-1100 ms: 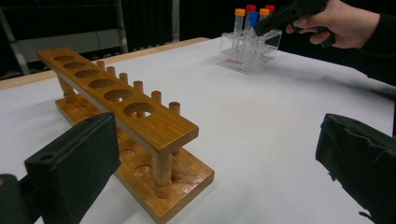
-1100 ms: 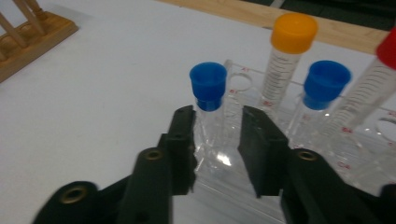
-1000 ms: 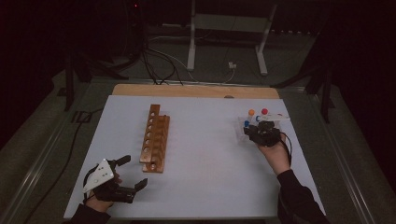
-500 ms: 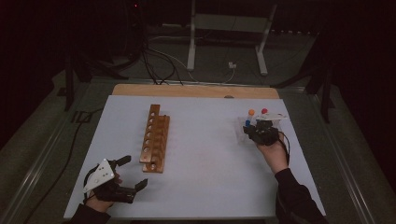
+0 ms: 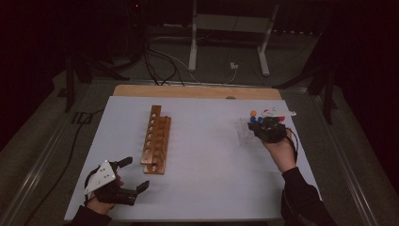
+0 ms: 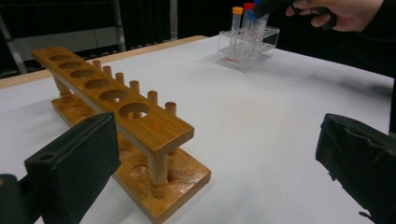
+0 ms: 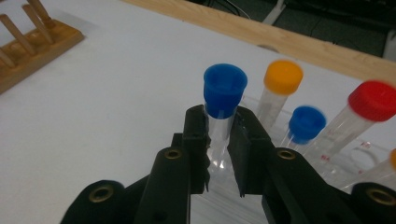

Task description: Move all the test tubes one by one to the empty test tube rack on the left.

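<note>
Your right tongs (image 7: 218, 140) are clamped on the blue-capped tube (image 7: 223, 100), with orange-capped (image 7: 279, 86) and red-capped (image 7: 362, 116) tubes crowding just beside. Your left tongs (image 6: 219, 163) gape wide and empty by the wooden rack (image 6: 121, 116) on the counter (image 5: 207, 141).

Dim room (caps slightly blurred)

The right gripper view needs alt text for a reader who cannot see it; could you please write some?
The right gripper clamps a blue-capped tube just below its cap. Behind it stand orange-, blue- and red-capped tubes in a clear rack on a white table, with a wooden rack at far left.
</note>
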`<action>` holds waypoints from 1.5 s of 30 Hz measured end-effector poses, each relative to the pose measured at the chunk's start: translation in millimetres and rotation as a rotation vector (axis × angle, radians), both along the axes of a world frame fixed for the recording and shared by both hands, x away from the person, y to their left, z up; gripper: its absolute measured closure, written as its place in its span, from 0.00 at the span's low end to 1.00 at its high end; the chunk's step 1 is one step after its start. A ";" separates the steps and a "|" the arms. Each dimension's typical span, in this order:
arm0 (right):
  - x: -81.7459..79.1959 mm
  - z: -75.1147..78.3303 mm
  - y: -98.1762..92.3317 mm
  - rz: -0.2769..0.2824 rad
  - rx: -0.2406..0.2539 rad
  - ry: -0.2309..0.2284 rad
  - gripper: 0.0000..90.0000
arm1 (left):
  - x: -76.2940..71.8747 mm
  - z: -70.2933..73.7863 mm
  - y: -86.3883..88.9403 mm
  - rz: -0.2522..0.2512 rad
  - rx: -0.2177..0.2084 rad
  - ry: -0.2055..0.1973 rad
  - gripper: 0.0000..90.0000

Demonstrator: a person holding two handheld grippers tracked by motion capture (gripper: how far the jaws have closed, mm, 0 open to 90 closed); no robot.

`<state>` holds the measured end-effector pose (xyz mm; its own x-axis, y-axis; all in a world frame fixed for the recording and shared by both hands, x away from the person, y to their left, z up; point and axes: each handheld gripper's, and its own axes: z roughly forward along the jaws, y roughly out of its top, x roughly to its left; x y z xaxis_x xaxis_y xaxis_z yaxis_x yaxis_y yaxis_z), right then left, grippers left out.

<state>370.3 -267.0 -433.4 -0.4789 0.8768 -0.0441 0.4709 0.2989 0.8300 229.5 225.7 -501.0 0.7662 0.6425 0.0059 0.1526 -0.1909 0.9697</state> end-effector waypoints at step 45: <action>-70.9 5.1 74.6 0.322 -0.059 -0.005 0.85 | 26.9 72.6 -72.7 -0.155 0.022 0.085 0.02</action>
<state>299.3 -192.4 -428.3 -0.7308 0.6763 -0.0928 0.3407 0.4792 0.8089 256.5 153.0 -428.4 0.8547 0.5167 -0.0503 0.2007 -0.2395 0.9499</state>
